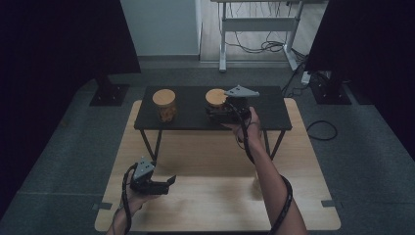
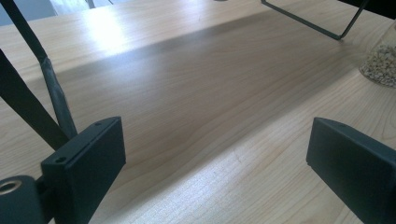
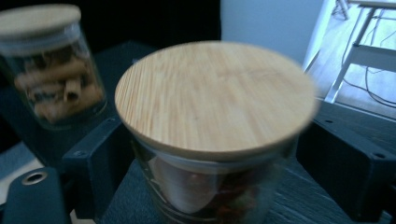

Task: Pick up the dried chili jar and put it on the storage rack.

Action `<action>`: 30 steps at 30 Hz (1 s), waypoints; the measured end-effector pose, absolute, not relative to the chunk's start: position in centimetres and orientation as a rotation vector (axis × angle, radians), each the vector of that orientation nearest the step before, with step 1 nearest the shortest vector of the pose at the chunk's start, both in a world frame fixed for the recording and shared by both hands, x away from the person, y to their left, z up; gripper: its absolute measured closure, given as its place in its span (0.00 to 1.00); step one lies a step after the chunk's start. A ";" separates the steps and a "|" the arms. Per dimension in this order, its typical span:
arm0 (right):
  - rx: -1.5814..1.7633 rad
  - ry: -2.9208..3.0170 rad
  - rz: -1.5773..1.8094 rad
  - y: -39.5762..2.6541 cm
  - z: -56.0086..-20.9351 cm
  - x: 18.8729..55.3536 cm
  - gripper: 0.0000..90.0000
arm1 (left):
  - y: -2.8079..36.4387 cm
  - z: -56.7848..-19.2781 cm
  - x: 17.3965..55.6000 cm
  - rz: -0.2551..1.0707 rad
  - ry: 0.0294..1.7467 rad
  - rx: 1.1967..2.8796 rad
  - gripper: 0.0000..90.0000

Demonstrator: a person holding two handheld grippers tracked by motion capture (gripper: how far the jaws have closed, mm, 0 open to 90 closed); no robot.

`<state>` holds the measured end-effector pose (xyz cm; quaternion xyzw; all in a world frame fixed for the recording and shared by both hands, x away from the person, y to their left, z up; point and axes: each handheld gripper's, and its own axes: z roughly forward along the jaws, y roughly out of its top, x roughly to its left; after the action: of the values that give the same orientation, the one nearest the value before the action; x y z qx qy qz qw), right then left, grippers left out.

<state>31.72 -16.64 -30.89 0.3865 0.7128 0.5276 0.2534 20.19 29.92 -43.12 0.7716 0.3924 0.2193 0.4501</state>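
High view: right claw point(image 1: 221, 110) seen at jar point(image 1: 216, 101) on black shelf point(image 1: 274, 115), 1 o'clock of bench point(image 1: 205, 196); placement judged done, withdrawal left. Left claw point(image 1: 166, 183) idle at 7 o'clock.
Left claw view: jaws spread over bare wood.
Right claw view: jaws parted either side of glass jar point(image 3: 212, 140), bamboo lid point(image 3: 215, 98), reddish contents; contact not discernible. Second jar point(image 3: 51, 70) seen at 10 o'clock.

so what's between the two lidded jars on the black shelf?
Nothing: in the high view, bare black shelf separates the left jar from the right jar, which sits between the right gripper jaws.
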 end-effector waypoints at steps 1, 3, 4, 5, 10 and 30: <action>1.048 1.931 1.434 -16.7 -30.9 31.6 0.09 | 29.9 -43.1 20.2 0.542 0.970 1.909 0.05; 1.047 1.927 1.446 -16.9 -31.0 31.3 0.08 | 29.9 -43.1 20.2 0.544 0.970 1.910 0.05; 1.045 1.928 1.449 -17.0 -31.0 31.3 0.07 | 29.9 -43.2 20.2 0.544 0.971 1.908 0.05; 1.044 1.926 1.445 -17.0 -31.0 31.1 0.07 | 29.9 -43.2 20.2 0.544 0.972 1.907 0.05; 1.034 1.930 1.450 -17.4 -31.4 30.2 0.06 | 29.9 -43.2 20.3 0.546 0.974 1.913 0.05; 0.943 1.902 1.484 -18.9 -32.7 25.4 0.06 | 30.0 -43.1 20.2 0.548 0.973 1.909 0.05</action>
<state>25.39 -18.85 -32.68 0.3502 0.7066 0.5513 0.2721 20.20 30.00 -43.14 0.7715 0.3931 0.2216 0.4484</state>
